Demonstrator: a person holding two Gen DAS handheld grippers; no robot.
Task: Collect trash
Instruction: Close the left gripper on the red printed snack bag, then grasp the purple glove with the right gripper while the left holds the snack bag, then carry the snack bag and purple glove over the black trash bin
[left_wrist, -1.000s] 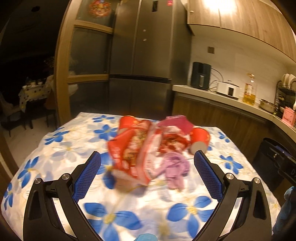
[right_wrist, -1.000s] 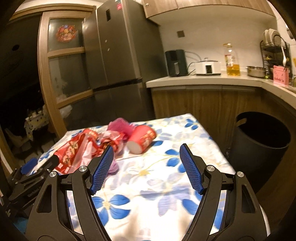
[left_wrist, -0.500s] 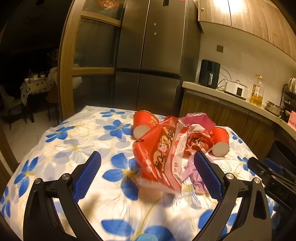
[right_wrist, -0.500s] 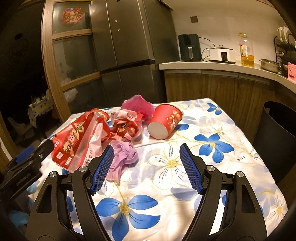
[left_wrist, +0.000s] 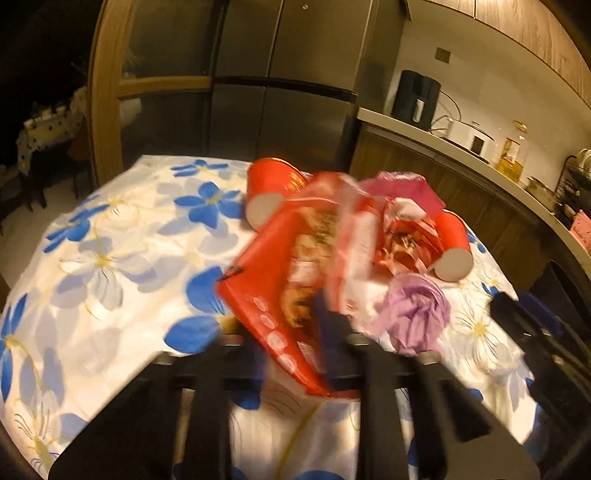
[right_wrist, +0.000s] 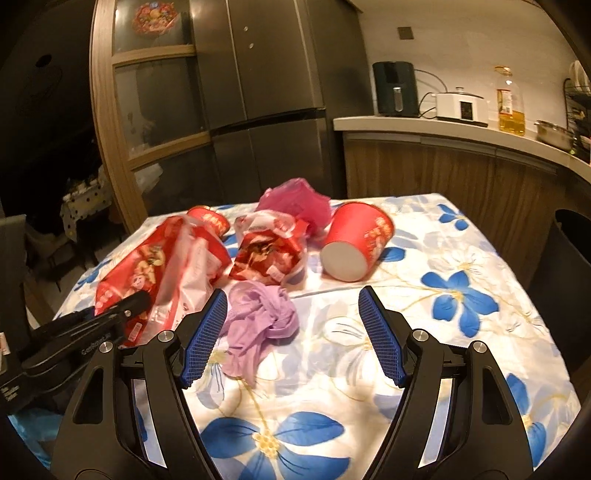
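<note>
A pile of trash lies on the flowered tablecloth (right_wrist: 424, 325). My left gripper (left_wrist: 295, 343) is shut on the near edge of a large red snack bag (left_wrist: 291, 280); the same bag shows in the right wrist view (right_wrist: 155, 273) with the left gripper (right_wrist: 125, 306) clamped on it. My right gripper (right_wrist: 291, 332) is open and empty, just in front of a crumpled lilac bag (right_wrist: 258, 314). Behind lie a smaller red wrapper (right_wrist: 269, 254), a pink bag (right_wrist: 295, 203) and two tipped red paper cups (right_wrist: 354, 240) (left_wrist: 273, 184).
A black trash bin (right_wrist: 569, 280) stands right of the table. A kitchen counter (right_wrist: 461, 127) with appliances runs behind, next to a tall fridge (right_wrist: 266, 92). The table edge is close on the left.
My left gripper has closed on the red snack bag, which was between its open fingers before. My right gripper has moved closer to the lilac bag.
</note>
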